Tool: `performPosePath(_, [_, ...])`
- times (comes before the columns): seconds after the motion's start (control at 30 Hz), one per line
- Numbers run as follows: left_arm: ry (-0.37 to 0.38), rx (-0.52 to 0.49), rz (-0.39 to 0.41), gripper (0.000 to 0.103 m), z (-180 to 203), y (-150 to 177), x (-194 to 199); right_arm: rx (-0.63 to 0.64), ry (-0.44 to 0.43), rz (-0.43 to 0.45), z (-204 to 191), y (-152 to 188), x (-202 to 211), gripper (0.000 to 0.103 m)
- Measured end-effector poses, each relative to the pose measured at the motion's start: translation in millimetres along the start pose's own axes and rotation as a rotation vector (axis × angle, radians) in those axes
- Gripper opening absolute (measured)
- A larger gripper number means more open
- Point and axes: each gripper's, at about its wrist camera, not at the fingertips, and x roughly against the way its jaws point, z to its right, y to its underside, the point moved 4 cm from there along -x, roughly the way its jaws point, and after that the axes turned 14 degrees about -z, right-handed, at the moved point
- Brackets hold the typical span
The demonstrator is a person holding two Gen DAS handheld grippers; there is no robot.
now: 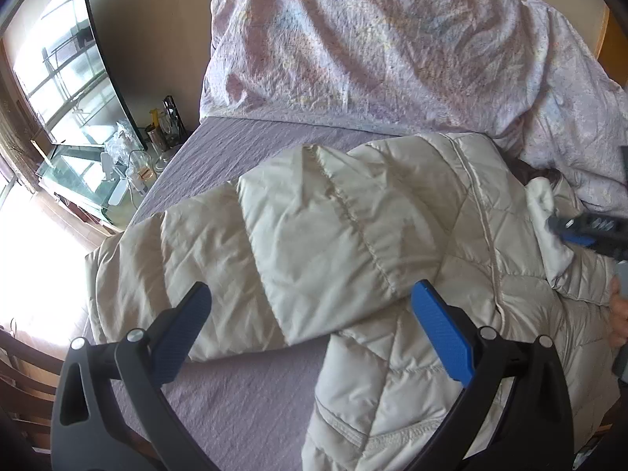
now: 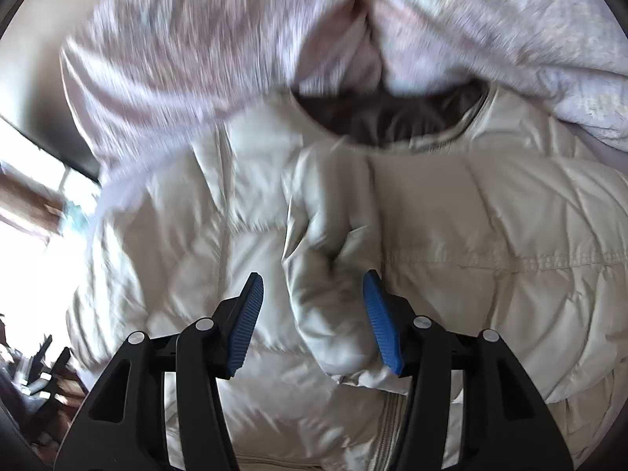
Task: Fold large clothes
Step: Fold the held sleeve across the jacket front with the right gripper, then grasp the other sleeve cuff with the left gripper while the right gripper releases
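While a cream puffer jacket (image 1: pixel 353 235) lies on the bed (image 1: pixel 243 404) with one sleeve (image 1: pixel 325 243) folded across, the left gripper (image 1: pixel 314 325) hovers released above that sleeve and the right gripper (image 2: pixel 314 314), also released, straddles the other sleeve (image 2: pixel 333 274), apparently next to be pinched and folded.

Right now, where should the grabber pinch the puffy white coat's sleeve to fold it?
Probably the sleeve's cuff end, which bulges up as a narrow roll between the open right gripper's fingers. Come straight down from above, one finger on each long side. The flat jacket body offers no such ridge to pinch.
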Motion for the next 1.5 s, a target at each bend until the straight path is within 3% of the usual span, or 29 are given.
performPosePath(0.07, [-0.003,0.003,-0.001,0.101,-4,-3,-2,-0.035,-0.035,0.050,6,-4,15,0.055])
performPosePath(0.17, [0.007,0.008,-0.007,0.101,-10,-5,-5,-0.095,-0.011,0.087,20,-11,23,0.055])
performPosePath(0.33, [0.012,0.020,-0.019,0.101,-22,-7,-9,-0.184,0.083,0.030,42,-17,-4,0.052])
performPosePath(0.47, [0.019,0.039,-0.023,0.101,-35,-6,-10,-0.177,0.117,-0.044,34,-12,-33,0.053])
performPosePath(0.73, [-0.009,0.093,-0.030,0.101,-67,-3,-13,-0.088,0.318,-0.039,7,-3,-53,0.053])
performPosePath(1.13, [-0.049,0.258,-0.097,0.101,-158,10,-35,-0.080,0.304,-0.041,7,1,-57,0.053])
performPosePath(1.5, [0.052,0.384,-0.152,0.101,-223,24,-64,-0.074,0.315,-0.032,5,-1,-55,0.053])
